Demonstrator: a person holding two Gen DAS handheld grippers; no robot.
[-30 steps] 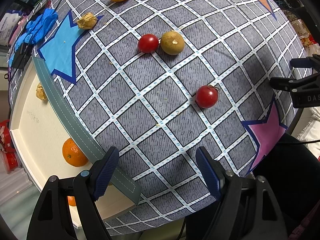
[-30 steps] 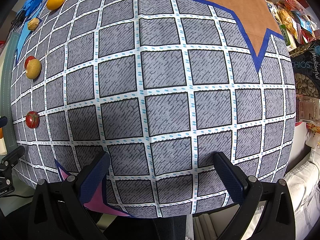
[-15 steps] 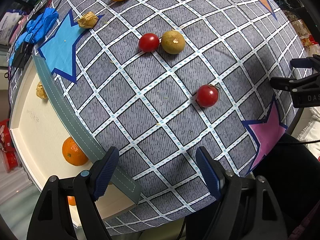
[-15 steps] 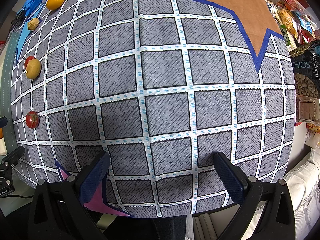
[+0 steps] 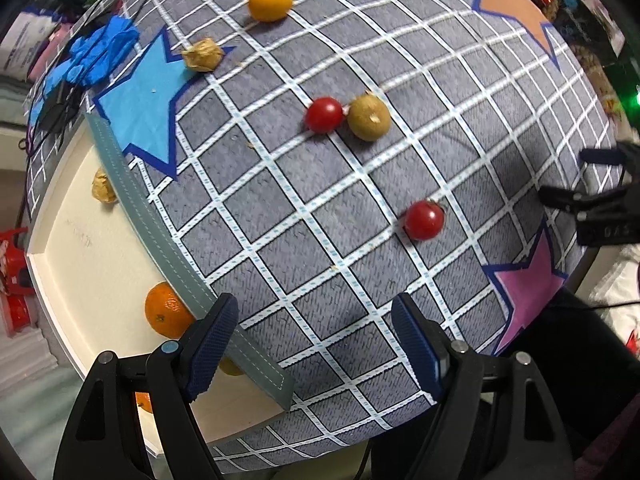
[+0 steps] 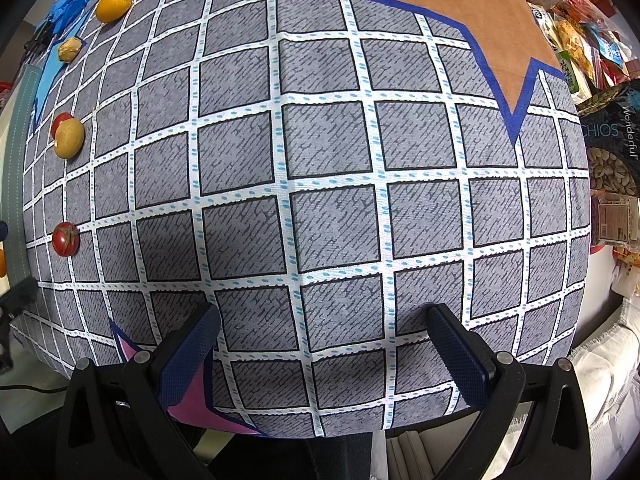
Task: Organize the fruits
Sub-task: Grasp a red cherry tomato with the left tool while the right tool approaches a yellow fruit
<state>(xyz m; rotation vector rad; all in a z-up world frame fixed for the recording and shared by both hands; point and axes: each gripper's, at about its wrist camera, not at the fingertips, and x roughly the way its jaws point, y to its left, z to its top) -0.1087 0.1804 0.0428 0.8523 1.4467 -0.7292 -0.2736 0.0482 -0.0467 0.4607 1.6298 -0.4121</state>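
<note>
Nearest the left wrist camera, the left gripper (image 5: pixel 314 340) hung with its blue-padded fingers (image 5: pixel 210 344) spread wide apart and nothing between them, over the near edge of the checked cloth (image 5: pixel 304 184) that covered the worktop. Just beside its left finger an orange (image 5: pixel 167 314) lay in the cream tray (image 5: pixel 80 240), tucked against the cloth's grey hem, with a second orange fruit (image 5: pixel 143 402) partly hidden behind the gripper body. Beyond the gripper and to its right, a cherry tomato (image 5: pixel 424 220) sat alone on the cloth, near the pink star (image 5: pixel 524 292). Farther from the gripper, a second cherry tomato (image 5: pixel 324 114) touched a brownish-green round fruit (image 5: pixel 368 117). A tan husked fruit (image 5: pixel 105 186) rested in the tray's far part, and another husked fruit (image 5: pixel 202 54) lay at the tip of the blue star (image 5: pixel 140 100). Farthest from the gripper sat a yellow-orange fruit (image 5: pixel 270 2), with crumpled blue gloves (image 5: pixel 100 54) off to its left. At the right edge of that view the right gripper's black body showed. From its own camera, the right gripper (image 6: pixel 322 344) also stood wide apart and empty over bare cloth, well apart from the fruits, all of which lay far to its left; an orange-brown star (image 6: pixel 480 12) lay beyond it, and snack packets (image 6: pixel 608 152) crowded the worktop's right edge.
</note>
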